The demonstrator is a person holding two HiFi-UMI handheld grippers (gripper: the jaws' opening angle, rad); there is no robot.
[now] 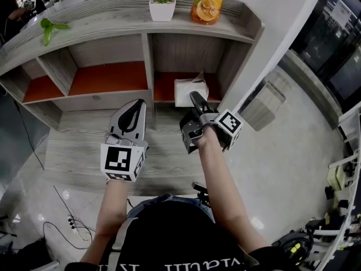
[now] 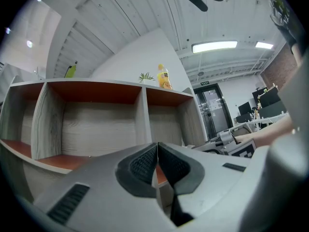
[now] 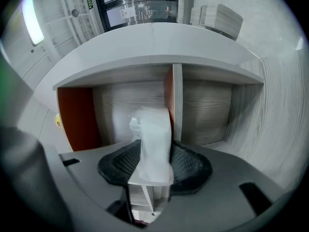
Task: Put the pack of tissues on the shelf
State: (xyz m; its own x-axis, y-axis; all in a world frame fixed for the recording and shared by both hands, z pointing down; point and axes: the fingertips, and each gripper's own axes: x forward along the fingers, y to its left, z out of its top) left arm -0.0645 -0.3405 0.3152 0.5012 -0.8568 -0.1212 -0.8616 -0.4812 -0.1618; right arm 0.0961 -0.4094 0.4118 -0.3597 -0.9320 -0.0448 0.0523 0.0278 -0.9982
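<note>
The pack of tissues [image 1: 188,89] is white, with a tissue sticking up. It is in the lower right compartment of the grey shelf unit [image 1: 148,66], over the red floor. My right gripper [image 1: 195,97] reaches into that compartment and touches the pack's near right side. In the right gripper view the pack of tissues [image 3: 153,144] fills the gap of the right gripper [image 3: 152,151], with both pads against it. My left gripper [image 1: 137,104] hangs in front of the shelf's divider, shut and empty. In its own view the left gripper [image 2: 157,148] points at the compartments.
On the shelf top stand a white pot with a green plant [image 1: 162,4] and an orange bottle [image 1: 208,1]. Another green plant [image 1: 49,28] is at the top left. Cables [image 1: 62,222] lie on the floor at lower left. A white wall corner [image 1: 265,66] runs beside the shelf's right end.
</note>
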